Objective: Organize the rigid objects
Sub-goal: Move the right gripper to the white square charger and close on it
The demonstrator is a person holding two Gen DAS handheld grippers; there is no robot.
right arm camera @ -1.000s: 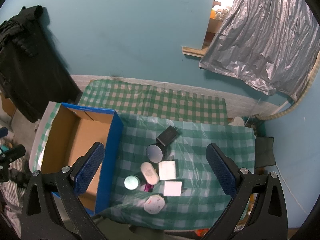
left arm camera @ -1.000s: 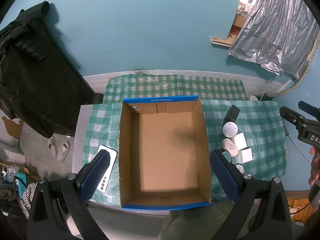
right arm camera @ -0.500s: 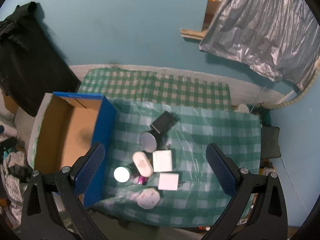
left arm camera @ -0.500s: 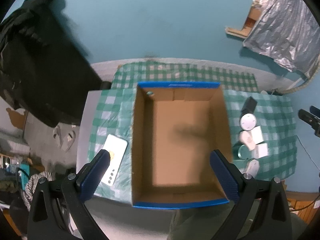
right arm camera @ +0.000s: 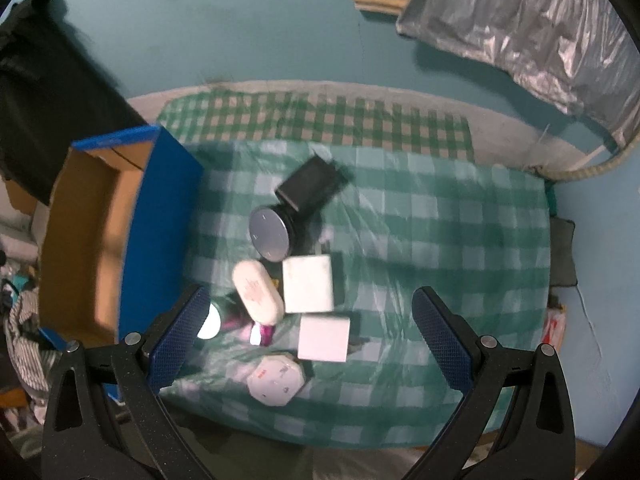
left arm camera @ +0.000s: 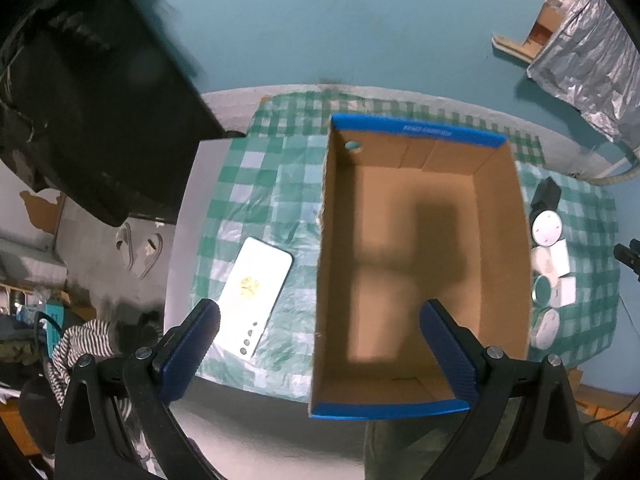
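An open cardboard box with blue edges stands on the checked table; nothing lies in it. It also shows at the left of the right wrist view. A white phone lies left of the box. Right of the box is a cluster: a black block, a round grey disc, a white oval case, two white square boxes, a white octagonal piece and a small shiny tin. My left gripper is open above the box's near left wall. My right gripper is open above the cluster.
A green-and-white checked cloth covers the table. A dark jacket hangs at the left. Silver foil sheeting hangs on the teal wall at the right. Striped cloth and clutter lie on the floor at the left.
My left gripper has shifted left, so the phone is more in view. My right gripper has moved closer to the cluster of objects, which now looks larger. Both stay open.
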